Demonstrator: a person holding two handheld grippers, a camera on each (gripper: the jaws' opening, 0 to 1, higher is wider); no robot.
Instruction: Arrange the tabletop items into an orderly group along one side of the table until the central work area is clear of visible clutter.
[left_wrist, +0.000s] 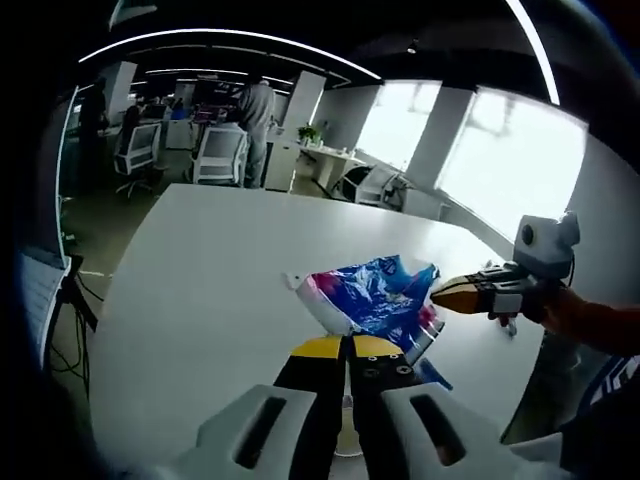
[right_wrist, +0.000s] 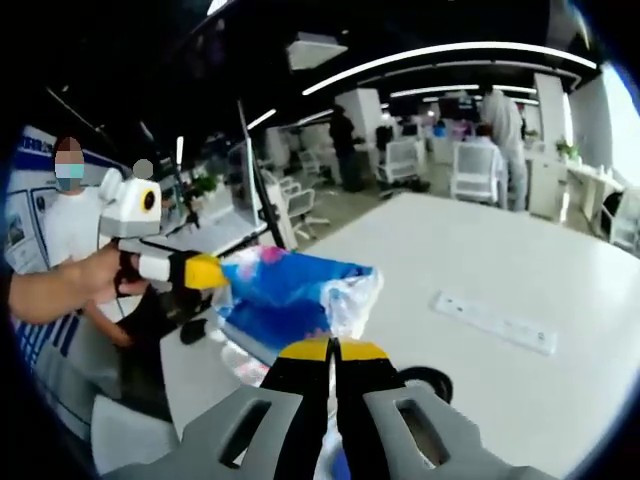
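in the left gripper view, the left gripper (left_wrist: 347, 345) has its yellow-tipped jaws pressed together on the near edge of a blue and pink plastic bag (left_wrist: 372, 295), which is lifted above the white table (left_wrist: 200, 300). the right gripper (left_wrist: 450, 294) comes in from the right with a hand (left_wrist: 565, 310) behind it, its yellow tip touching the bag's right edge. a small white tag (left_wrist: 292, 281) lies on the table just left of the bag. far behind the table, a person (left_wrist: 257, 115) stands among white office chairs (left_wrist: 220, 155).

in the right gripper view, the right gripper (right_wrist: 331, 350) has its jaws closed on a clear, crinkled part of the same bag (right_wrist: 290, 290). the left gripper (right_wrist: 205, 271) reaches in from the left, held by a hand (right_wrist: 95, 275), and its yellow tip meets the bag's left side. the bag hangs stretched between the two grippers, near the table's (right_wrist: 480, 260) left edge. a white power strip (right_wrist: 492, 322) lies flat on the table, to the right of the bag and apart from it. a round dark object (right_wrist: 425, 380) sits just right of the right gripper's jaws; i cannot tell what it is. another person (right_wrist: 70, 225) stands at far left.
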